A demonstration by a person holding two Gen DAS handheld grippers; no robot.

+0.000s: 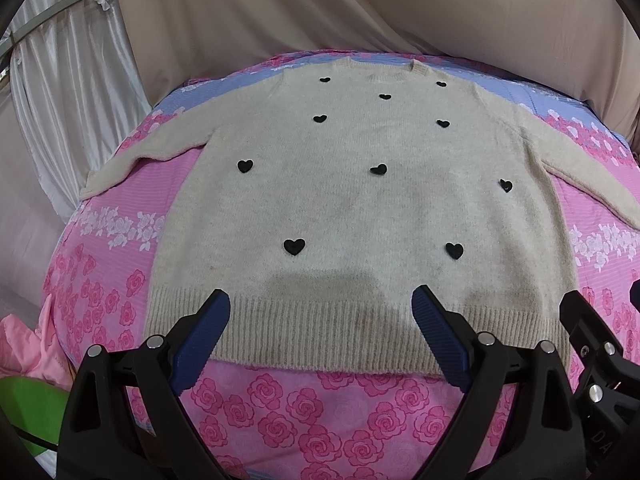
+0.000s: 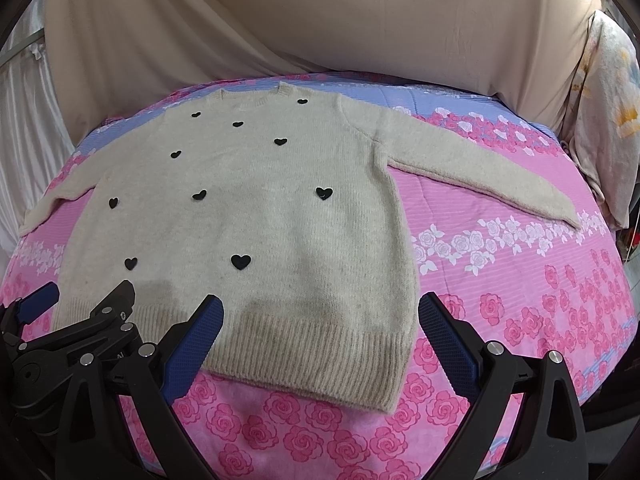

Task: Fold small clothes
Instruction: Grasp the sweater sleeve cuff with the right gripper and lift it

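**Cream sweater laid flat on a bed, both hand-held grippers spread above its hem**

Far left, beyond the bed's edge, lie a pink garment and a green object, with white curtains hanging behind them. The bed carries a pink rose-print bedsheet with a band of blue near its far side.

The left hand-held gripper hovers over the near left portion of the sweater's ribbed hem. Its two blue-padded fingers stand wide apart, released, with nothing between them; whether the tips touch the knit cannot be told from either view.

The sweater lies front up, flat and unfolded, in the middle of the bed, neckline towards the far side and hem towards the viewer. Small black hearts dot its chest. Its left sleeve stretches outward towards the left edge of the bed; its right sleeve stretches outward to the right, lying flat on the sheet.

The right hand-held gripper hangs over the near right corner of the hem, just beside the left one. Its blue fingers are likewise spread wide, gripping nothing; one finger sits over the ribbing, the other over bare bedsheet beyond the sweater's side edge.

Behind the bed hangs a beige drape; at far right is a floral cloth.
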